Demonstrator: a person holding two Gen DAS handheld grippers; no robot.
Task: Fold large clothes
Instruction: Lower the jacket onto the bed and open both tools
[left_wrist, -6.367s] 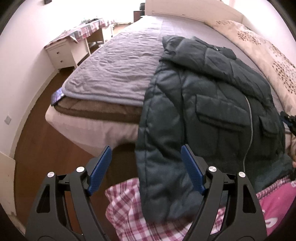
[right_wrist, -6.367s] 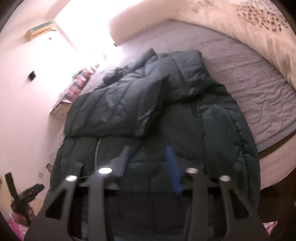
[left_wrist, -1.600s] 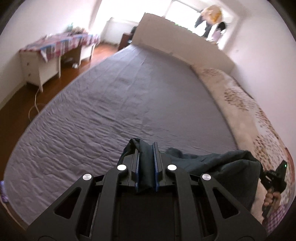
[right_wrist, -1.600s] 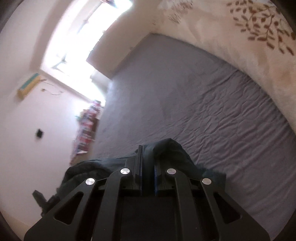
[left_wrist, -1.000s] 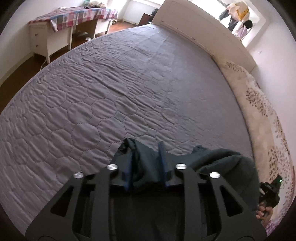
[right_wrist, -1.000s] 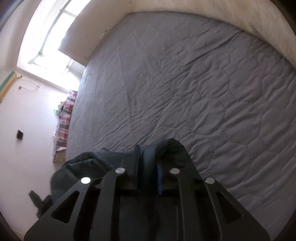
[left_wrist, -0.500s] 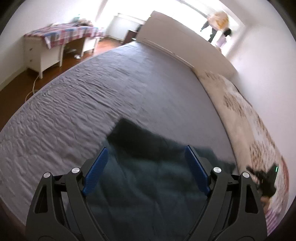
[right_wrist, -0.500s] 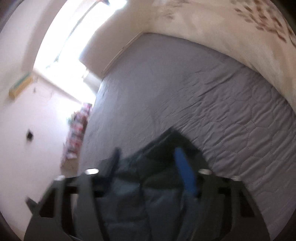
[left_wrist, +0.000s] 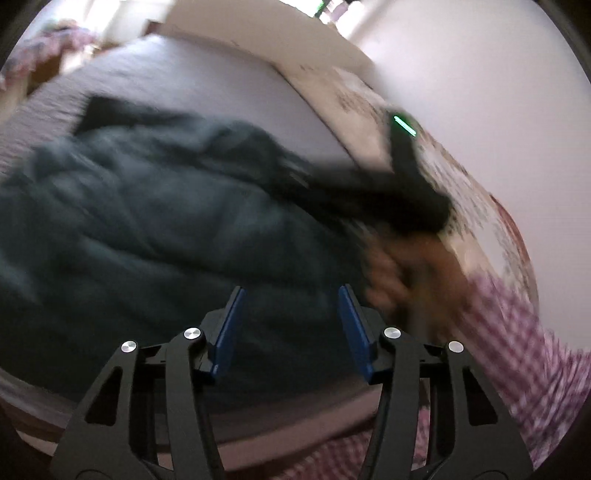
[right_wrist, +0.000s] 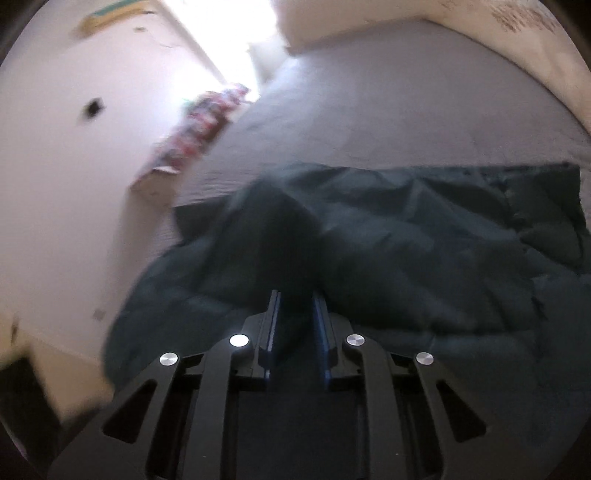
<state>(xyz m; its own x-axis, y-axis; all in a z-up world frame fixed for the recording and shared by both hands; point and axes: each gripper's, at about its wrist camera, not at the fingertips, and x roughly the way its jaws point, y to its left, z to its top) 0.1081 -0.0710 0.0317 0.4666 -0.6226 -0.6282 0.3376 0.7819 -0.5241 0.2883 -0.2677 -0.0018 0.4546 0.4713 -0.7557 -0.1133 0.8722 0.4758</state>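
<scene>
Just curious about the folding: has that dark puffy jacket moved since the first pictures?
Yes. The jacket hung over the bed's foot edge; now it lies further up on the grey bedspread, toward the headboard.

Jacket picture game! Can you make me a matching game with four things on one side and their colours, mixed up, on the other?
Things:
1. jacket
2. bedspread
3. sleeve
4. finger pads

Colours:
a. blue
b. dark green
c. grey
d. pink and white checks

Pairs: 1-b, 2-c, 3-d, 4-a
</scene>
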